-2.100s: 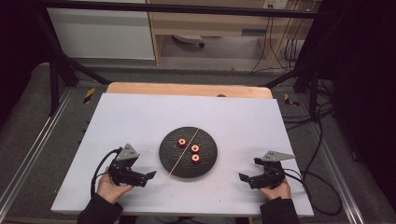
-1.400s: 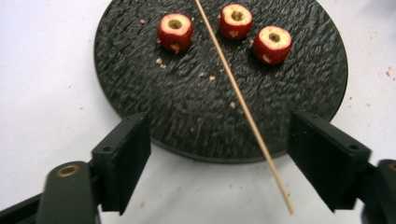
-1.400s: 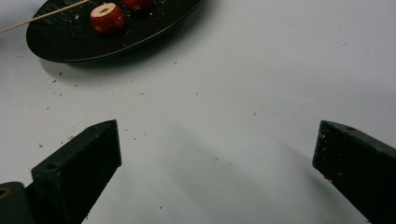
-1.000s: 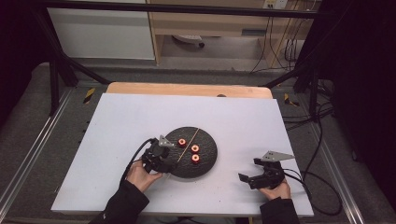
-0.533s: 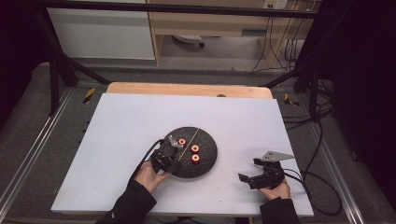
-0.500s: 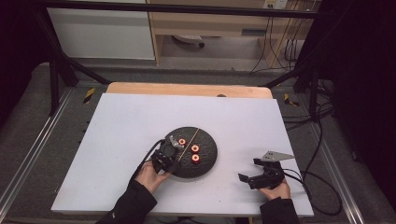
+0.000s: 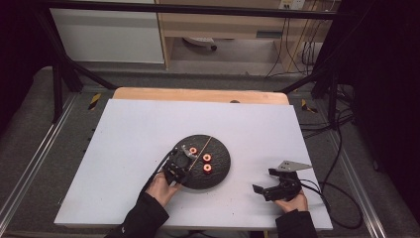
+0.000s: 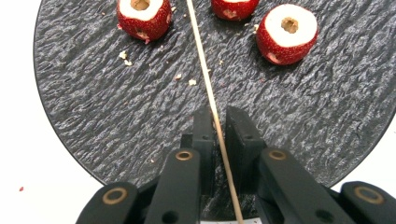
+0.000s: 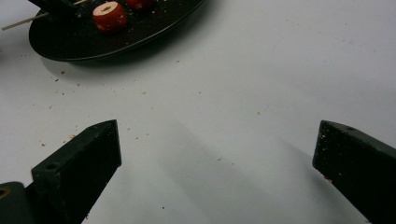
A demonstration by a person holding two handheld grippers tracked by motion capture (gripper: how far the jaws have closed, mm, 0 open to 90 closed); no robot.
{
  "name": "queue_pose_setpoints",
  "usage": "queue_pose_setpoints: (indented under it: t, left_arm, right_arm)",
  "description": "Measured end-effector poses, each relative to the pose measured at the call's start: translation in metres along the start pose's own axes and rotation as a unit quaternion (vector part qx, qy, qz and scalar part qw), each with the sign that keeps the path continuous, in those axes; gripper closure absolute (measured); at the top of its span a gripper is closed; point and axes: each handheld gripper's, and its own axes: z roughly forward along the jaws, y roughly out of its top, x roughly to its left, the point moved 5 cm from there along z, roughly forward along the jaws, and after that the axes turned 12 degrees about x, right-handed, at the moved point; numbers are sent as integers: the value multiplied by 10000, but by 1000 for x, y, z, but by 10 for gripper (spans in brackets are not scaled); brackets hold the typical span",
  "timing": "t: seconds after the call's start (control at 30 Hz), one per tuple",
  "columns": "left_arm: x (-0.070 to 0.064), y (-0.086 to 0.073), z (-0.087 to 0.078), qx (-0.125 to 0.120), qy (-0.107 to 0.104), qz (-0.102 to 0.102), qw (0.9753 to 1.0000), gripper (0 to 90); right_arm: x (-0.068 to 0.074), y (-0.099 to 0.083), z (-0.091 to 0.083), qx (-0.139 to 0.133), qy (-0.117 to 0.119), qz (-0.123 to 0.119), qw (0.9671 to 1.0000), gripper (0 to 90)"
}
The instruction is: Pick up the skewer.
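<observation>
Currently the left gripper (image 8: 216, 128) is hovering low over the near part of the black plate (image 8: 327, 107), its jaws drawn narrow with a thin wooden skewer (image 8: 205, 79) running between them; a sliver of plate is showing on each side of the stick, so whether the pads are actually pinching it cannot be told. In the high view the left gripper (image 7: 179, 163) is sitting over the plate's left half, and the skewer (image 7: 204, 148) is lying diagonally across the plate (image 7: 220, 171), which is resting near the middle of the white table (image 7: 133, 129). Three cored strawberry pieces (image 8: 142, 16) are lying on the plate, one on one side of the skewer and two on the other, all apart from the stick, with small crumbs scattered between them. No brand, label or writing is readable on the plate, the grippers or the table. The right gripper (image 7: 270, 187) is resting near the table's front right edge, well apart from the plate, with its jaws spread wide and holding nothing; in the right gripper view bare white surface is lying between the jaws, and the plate rim (image 9: 116, 53) is showing far off. Open table is surrounding the plate on every side, the widest stretch lying toward the far edge.
</observation>
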Motion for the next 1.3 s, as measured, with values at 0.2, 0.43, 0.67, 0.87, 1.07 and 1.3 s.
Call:
queue_pose_setpoints:
  t: [0.2,0.43,0.67,0.87,1.07,1.3]
  left_arm:
    - [-1,0,-2,-42,-30,-82,10000,870]
    - [0,-1,-5,-161,-94,-70,9998,875]
    - [6,-6,-16,-440,-103,-8,9990,876]
    - [14,-17,-27,-773,-224,6,9968,876]
    - [22,-34,-35,-1055,-538,79,9929,877]
    - [32,-60,-35,-1209,-726,125,9899,877]
  right_arm:
    - [0,0,0,0,15,7,10000,18]
    - [0,0,0,-7,25,9,10000,18]
    - [0,0,0,6,9,3,10000,18]
    - [0,0,0,-7,-13,-19,10000,19]
    - [0,0,0,-17,-14,-13,10000,20]
    - [1,1,-1,-59,-5,50,10000,22]
